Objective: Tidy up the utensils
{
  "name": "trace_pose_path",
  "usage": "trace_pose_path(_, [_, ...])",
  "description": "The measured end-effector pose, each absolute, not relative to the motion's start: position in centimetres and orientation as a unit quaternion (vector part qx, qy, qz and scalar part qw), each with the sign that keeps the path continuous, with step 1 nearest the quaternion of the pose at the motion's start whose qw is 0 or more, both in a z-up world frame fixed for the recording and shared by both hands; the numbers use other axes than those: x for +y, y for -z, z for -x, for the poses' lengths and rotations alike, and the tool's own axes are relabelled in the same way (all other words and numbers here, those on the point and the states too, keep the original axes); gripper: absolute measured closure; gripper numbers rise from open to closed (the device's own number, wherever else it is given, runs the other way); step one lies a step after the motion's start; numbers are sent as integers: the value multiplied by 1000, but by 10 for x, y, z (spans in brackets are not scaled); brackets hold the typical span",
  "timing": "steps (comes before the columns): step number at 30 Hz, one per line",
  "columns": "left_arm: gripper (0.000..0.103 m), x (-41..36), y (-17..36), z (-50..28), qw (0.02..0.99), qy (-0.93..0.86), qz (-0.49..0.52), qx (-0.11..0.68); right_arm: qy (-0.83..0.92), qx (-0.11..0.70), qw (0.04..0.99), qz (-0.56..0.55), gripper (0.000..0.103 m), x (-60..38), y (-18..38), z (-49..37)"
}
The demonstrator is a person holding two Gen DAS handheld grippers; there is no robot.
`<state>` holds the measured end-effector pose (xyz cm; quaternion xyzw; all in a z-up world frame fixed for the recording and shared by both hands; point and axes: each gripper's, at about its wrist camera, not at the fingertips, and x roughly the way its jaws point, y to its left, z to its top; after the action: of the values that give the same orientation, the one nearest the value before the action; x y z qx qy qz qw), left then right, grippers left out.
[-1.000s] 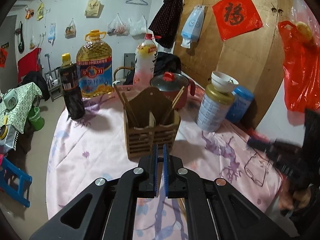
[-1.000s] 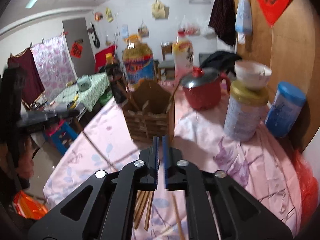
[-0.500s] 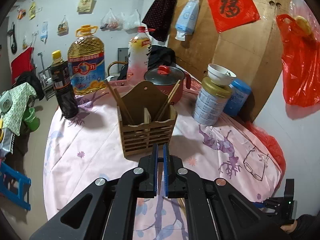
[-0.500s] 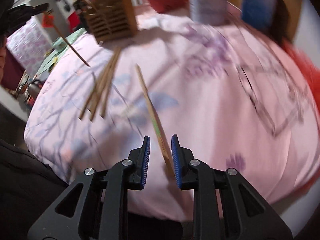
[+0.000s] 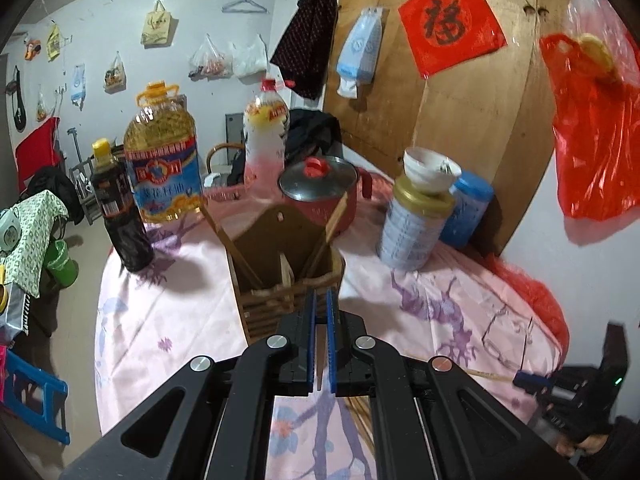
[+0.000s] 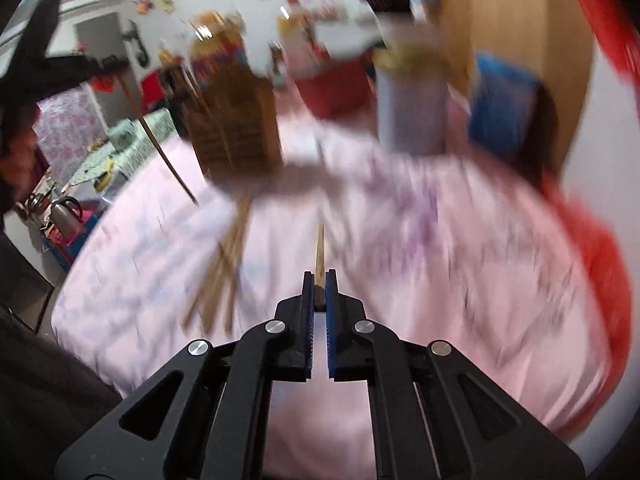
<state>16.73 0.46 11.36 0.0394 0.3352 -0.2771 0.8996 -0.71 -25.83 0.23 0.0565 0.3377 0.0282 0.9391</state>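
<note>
The wooden utensil holder (image 5: 288, 280) stands mid-table with chopsticks leaning in its compartments; it is blurred in the right wrist view (image 6: 236, 132). My left gripper (image 5: 319, 300) hovers just in front of it, shut. The right wrist view shows it at upper left, gripping a dark chopstick (image 6: 160, 148) that slants down toward the cloth. My right gripper (image 6: 319, 280) is closing its jaws on a pale chopstick (image 6: 320, 248), the pads pressing its near end; this right gripper (image 5: 520, 379) also shows low right. Several loose chopsticks (image 6: 224, 276) lie on the pink tablecloth.
Behind the holder stand a dark bottle (image 5: 120, 216), an oil jug (image 5: 164, 160), a red pot (image 5: 320, 188), a tin (image 5: 412, 228) topped by a bowl and a blue canister (image 5: 466, 212). Glasses (image 5: 504, 340) lie at right. A red bag (image 5: 592, 136) hangs there.
My right gripper went from open around a chopstick on the cloth to shut on it, and now points toward the holder. My left gripper rose a little, closer to the holder.
</note>
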Motion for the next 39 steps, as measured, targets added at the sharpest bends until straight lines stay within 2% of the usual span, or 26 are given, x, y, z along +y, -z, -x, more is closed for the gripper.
trace_pose_path(16, [98,7,-205,-233,943,214,-31,252,-152,198,968,-25,97,-213,-166,-140])
trace_pose_path(21, [97,3,-181,-264,943,193,-24,271,-155,215,964,-35,97,-203,-156,-191])
trace_pose_path(24, [96,7,-147,-281,930,184,2,317,-148,269,950,-60,95,-202,-123,-225])
trace_pose_path(25, [92,11,-138,-284,926,179,10,332,-136,285,946,-79,91,-205,-115,-230])
trace_pose_path(26, [70,15,-129,-287,922,169,18,349,-134,289,943,-98,90,-210,-111,-229])
trace_pose_path(27, [53,20,-125,-286,921,162,24,353,-139,283,941,-124,85,-218,-112,-224])
trace_pose_path(29, [48,33,-121,-280,925,151,37,347,-130,263,946,-139,77,-228,-119,-213])
trace_pose_path(31, [45,43,-119,-275,925,151,45,347,-113,243,953,-144,60,-237,-123,-198])
trace_pose_path(33, [36,53,-112,-268,925,137,55,351,-95,242,955,-140,52,-241,-120,-189])
trace_pose_path(36, [35,63,-100,-260,920,130,61,364,-68,251,955,-141,37,-243,-107,-173])
trace_pose_path(39, [35,72,-84,-246,915,119,63,381,-53,264,951,-154,30,-243,-91,-158])
